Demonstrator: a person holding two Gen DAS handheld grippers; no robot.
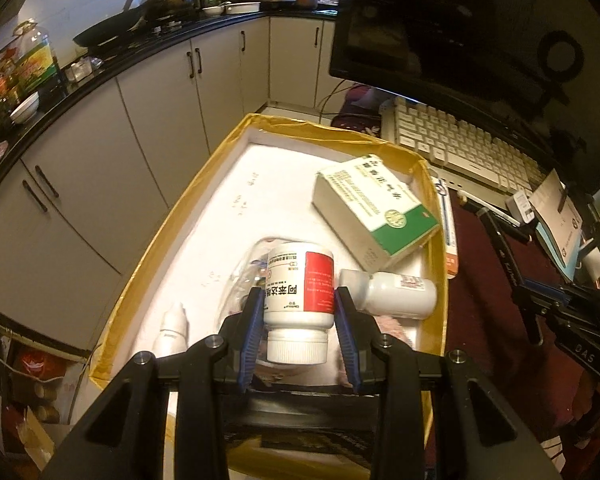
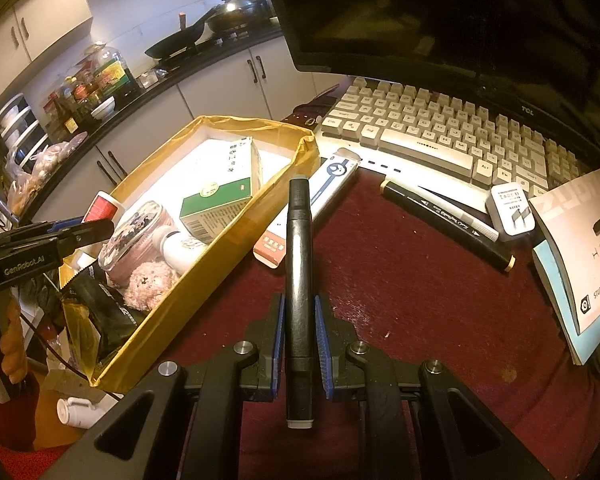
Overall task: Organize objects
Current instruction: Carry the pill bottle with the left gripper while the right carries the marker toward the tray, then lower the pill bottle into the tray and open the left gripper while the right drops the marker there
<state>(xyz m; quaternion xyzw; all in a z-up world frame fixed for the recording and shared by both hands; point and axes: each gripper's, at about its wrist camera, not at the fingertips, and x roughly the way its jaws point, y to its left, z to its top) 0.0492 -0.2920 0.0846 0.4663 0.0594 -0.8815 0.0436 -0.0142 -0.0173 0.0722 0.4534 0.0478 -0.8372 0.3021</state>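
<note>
Blue-padded fingers [image 1: 256,320] of the left gripper [image 1: 299,312] are pinching a white pill bottle [image 1: 299,292] over the yellow-rimmed box [image 1: 148,256]. Right gripper [image 2: 299,332] is clamping a black marker [image 2: 299,280] above the red surface [image 2: 420,300], probably box-bound; lowering each into bare floor space would be avoiding the green carton [image 1: 374,208].

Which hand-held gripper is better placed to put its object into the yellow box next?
Left. The left hand-held gripper already holds the white medicine bottle above the yellow box. The right hand-held gripper holds a black marker over the red tablecloth, beside the box.
</note>
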